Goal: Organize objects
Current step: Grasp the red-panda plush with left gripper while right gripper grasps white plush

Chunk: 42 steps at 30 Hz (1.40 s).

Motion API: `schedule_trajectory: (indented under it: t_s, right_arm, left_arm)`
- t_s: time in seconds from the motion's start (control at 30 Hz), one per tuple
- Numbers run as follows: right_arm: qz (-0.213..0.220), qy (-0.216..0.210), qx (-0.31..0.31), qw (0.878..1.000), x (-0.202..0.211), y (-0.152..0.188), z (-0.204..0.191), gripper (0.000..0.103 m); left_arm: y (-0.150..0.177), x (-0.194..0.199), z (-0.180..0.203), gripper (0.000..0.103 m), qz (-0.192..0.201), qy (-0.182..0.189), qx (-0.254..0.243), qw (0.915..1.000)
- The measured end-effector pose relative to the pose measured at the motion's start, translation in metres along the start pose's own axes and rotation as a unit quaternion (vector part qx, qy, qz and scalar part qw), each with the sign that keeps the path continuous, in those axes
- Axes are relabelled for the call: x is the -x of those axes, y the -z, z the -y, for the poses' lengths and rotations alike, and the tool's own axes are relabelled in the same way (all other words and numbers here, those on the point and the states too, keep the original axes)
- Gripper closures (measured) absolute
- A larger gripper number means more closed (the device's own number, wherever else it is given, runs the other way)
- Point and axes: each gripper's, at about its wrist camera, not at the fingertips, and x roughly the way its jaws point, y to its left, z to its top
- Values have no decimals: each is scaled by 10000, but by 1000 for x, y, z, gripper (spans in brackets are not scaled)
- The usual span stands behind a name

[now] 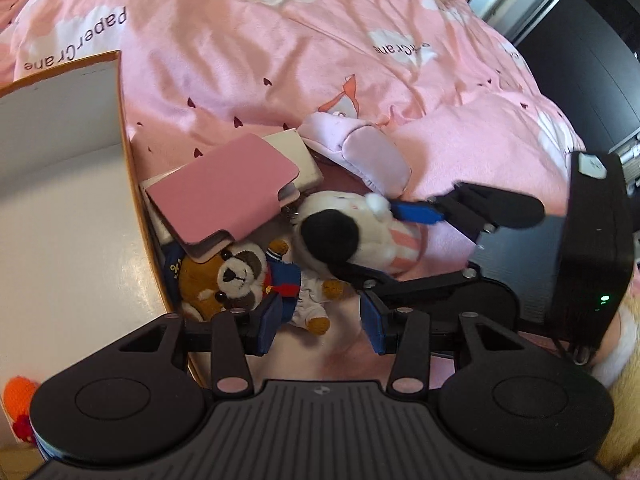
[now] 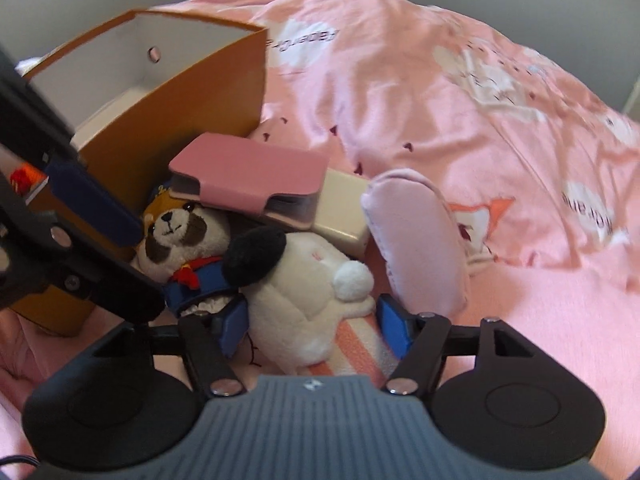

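Observation:
A white plush dog with black ears (image 1: 352, 236) (image 2: 304, 292) lies on the pink bedspread. My right gripper (image 2: 314, 320) (image 1: 384, 236) is open with its blue pads on either side of the dog's body; I cannot tell whether they touch. A raccoon plush in a blue sailor outfit (image 1: 248, 280) (image 2: 180, 240) lies beside it, against the box. My left gripper (image 1: 322, 320) is open and empty just in front of the raccoon. A pink case (image 1: 228, 192) (image 2: 252, 176) rests on a cream block (image 2: 344, 208) behind the toys.
An orange box with a white inside (image 1: 60, 200) (image 2: 192, 92) stands left of the toys. A pale pink slipper (image 1: 368, 152) (image 2: 416, 240) lies to the right. An orange knitted item (image 1: 18, 400) is at the far lower left. Rumpled pink bedspread (image 1: 280, 60) stretches beyond.

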Motion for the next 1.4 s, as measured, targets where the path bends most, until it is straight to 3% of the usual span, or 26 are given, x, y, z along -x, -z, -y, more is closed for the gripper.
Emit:
schedule_trajectory:
  t_s: [0.07, 0.13, 0.27, 0.37, 0.6, 0.67, 0.8, 0.9, 1.0, 1.07, 1.1, 1.17, 1.4]
  right_arm:
    - [102, -8, -616, 9981, 9, 6, 12, 37]
    - [319, -96, -1481, 9884, 22, 17, 31, 38]
    - [873, -433, -3149, 9441, 43, 49, 70, 40]
    - [1094, -622, -3537, 9268, 47, 63, 76, 40]
    - [1242, -574, -3489, 9271, 55, 75, 65, 41]
    - [1235, -564, -3463, 9282, 57, 79, 65, 42]
    - [1242, -529, -3357, 9322, 55, 79, 64, 42]
    - [1222, -461, -3272, 9359, 54, 79, 61, 42]
    - [1192, -410, -3268, 9366, 52, 79, 61, 42]
    - [1180, -381, -3246, 9377, 50, 78, 60, 42]
    - [1179, -371, -3240, 9379, 50, 78, 60, 42]
    - [1179, -365, -3247, 9377, 50, 78, 60, 42]
    - [1242, -364, -3314, 9346, 57, 76, 59, 45]
  left_arm:
    - [-1, 1, -2, 50, 44, -3, 248, 9997]
    - [-1, -1, -2, 50, 71, 22, 547, 9985]
    - [3, -12, 5, 50, 88, -113, 1129, 9935]
    - [8, -27, 8, 50, 153, -297, 1594, 9866]
    - [19, -54, 1, 48, 377, -852, 2884, 9530]
    - [19, -59, 0, 42, 508, -912, 3017, 9477]
    - [16, -68, 4, 40, 738, -1172, 3181, 9379]
    - [14, -80, 2, 37, 663, -1334, 3402, 9285]
    - [17, -87, -1, 35, 622, -1415, 3417, 9270]
    - [18, -89, -1, 40, 580, -1452, 3333, 9298]
    - [18, -89, -2, 47, 536, -1447, 3244, 9333]
    - [19, -88, -3, 52, 484, -1447, 3130, 9374]
    - [24, -73, 5, 58, 535, -1194, 2570, 9575]
